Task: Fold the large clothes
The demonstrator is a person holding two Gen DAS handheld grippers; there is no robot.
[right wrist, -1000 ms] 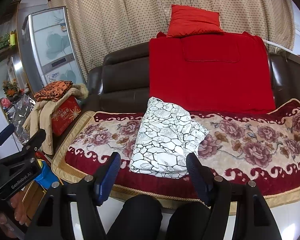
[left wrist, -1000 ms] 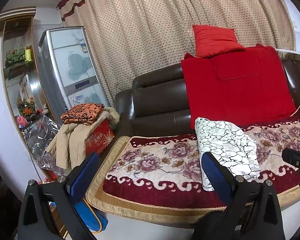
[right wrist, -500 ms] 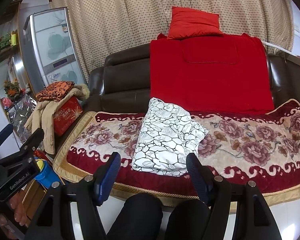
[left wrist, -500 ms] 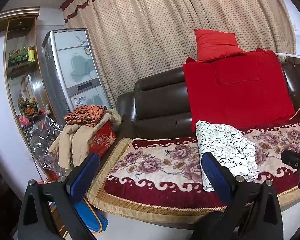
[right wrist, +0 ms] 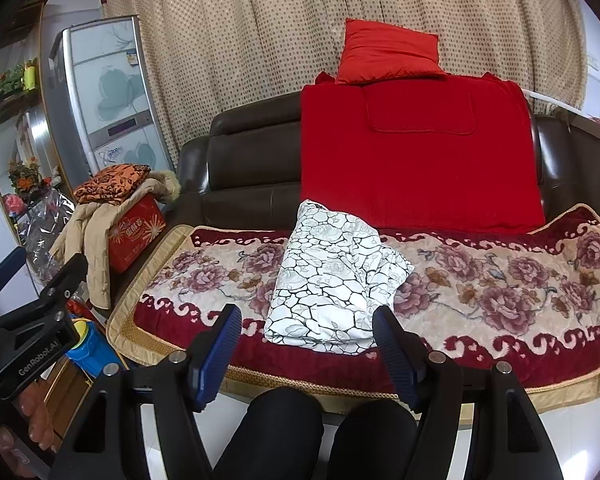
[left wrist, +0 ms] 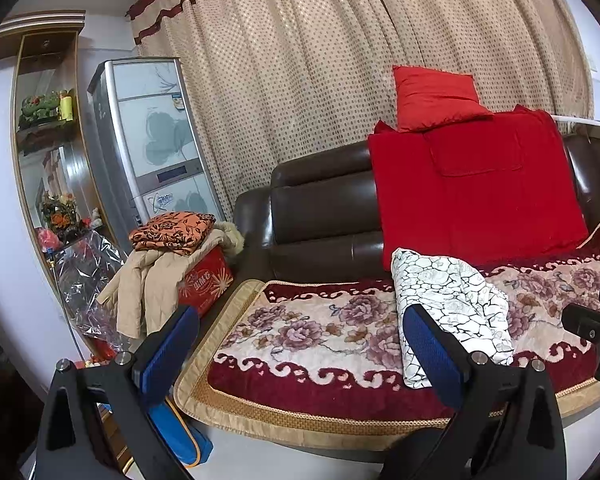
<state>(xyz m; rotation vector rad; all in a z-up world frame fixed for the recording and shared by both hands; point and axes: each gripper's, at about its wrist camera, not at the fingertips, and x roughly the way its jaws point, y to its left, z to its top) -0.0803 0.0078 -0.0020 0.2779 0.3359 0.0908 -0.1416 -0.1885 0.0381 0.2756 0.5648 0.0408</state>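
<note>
On the sofa [right wrist: 244,168], one folded white garment [right wrist: 332,280] was seen — two grippers, left gripper [left wrist: 300,344] and right gripper [right wrist: 306,340], were held agape, empty.

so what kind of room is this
Most likely a home living room: a brown leather sofa with a floral cover, full-length dotted curtains behind it, and a tall appliance, perhaps a standing air conditioner, in the corner.

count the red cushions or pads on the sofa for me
2. A small red pillow sits on top of the sofa back; a large flat red pad leans against the backrest below it, behind the folded white patterned cloth. Others may be hidden.
</note>
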